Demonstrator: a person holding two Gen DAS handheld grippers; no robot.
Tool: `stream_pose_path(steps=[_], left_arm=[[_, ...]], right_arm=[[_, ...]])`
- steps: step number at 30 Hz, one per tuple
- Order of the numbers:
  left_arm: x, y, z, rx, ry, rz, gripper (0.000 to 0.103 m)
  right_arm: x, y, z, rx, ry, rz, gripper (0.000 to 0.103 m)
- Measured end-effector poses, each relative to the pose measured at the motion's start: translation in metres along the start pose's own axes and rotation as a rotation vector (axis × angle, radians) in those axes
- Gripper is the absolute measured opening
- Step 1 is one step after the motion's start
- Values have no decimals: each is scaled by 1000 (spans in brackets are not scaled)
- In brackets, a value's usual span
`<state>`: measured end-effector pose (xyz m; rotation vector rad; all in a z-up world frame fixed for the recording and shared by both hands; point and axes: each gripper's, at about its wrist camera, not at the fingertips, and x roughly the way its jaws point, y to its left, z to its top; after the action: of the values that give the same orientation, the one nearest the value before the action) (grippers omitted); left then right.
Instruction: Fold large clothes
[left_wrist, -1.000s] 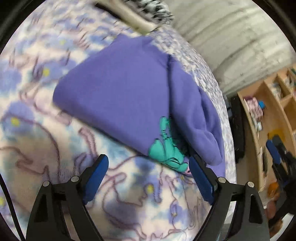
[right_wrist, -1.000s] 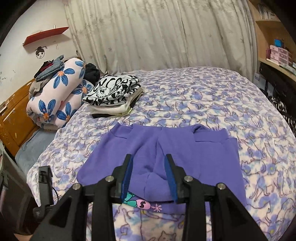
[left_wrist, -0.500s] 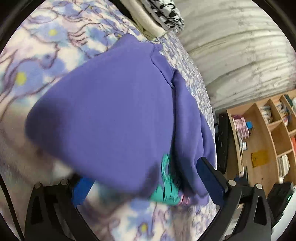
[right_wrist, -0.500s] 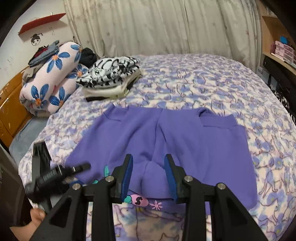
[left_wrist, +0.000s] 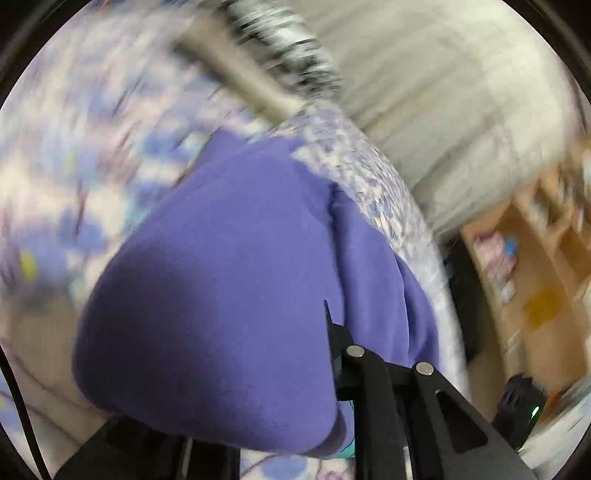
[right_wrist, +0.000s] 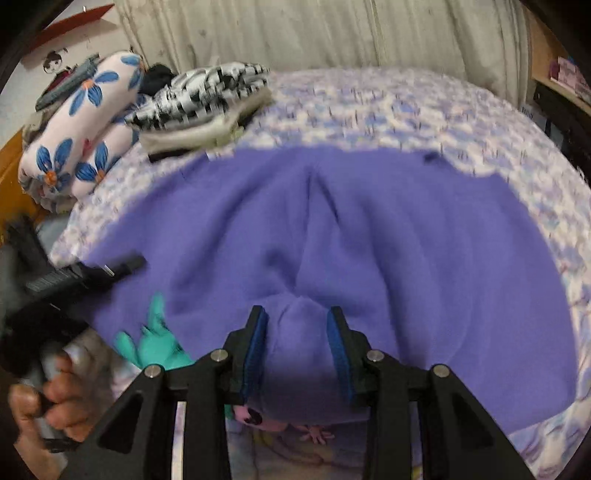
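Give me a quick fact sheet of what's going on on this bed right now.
garment: purple sweatshirt, spread on the bed, teal print at its near edge
surface: floral bedspread
right gripper: fingers on either side of a bunched fold of the near hem
left gripper: purple cloth draped over it, grip unclear in blur
also on bed: folded clothes stack, flowered rolled bedding
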<state>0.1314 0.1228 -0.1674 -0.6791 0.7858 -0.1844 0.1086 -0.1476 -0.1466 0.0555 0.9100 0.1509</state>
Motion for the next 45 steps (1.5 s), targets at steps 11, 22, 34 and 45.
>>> stream_pose_path(steps=[11,22,34,45], left_arm=[[-4,-223,-33,745,-80,25,14],[90,-294,-128,926,204,78,15],[114,-296,-152,952,277,98,16],[79,-300,-157,927,291,-41,81]], right_arm=[[-57,-65,-15,200,80,188,35],[-162,-216,-51,360,3,-169,39],[-151,-235,-75,400,5,-113,39],[-142,-224,-75,379,-13,-87,39]])
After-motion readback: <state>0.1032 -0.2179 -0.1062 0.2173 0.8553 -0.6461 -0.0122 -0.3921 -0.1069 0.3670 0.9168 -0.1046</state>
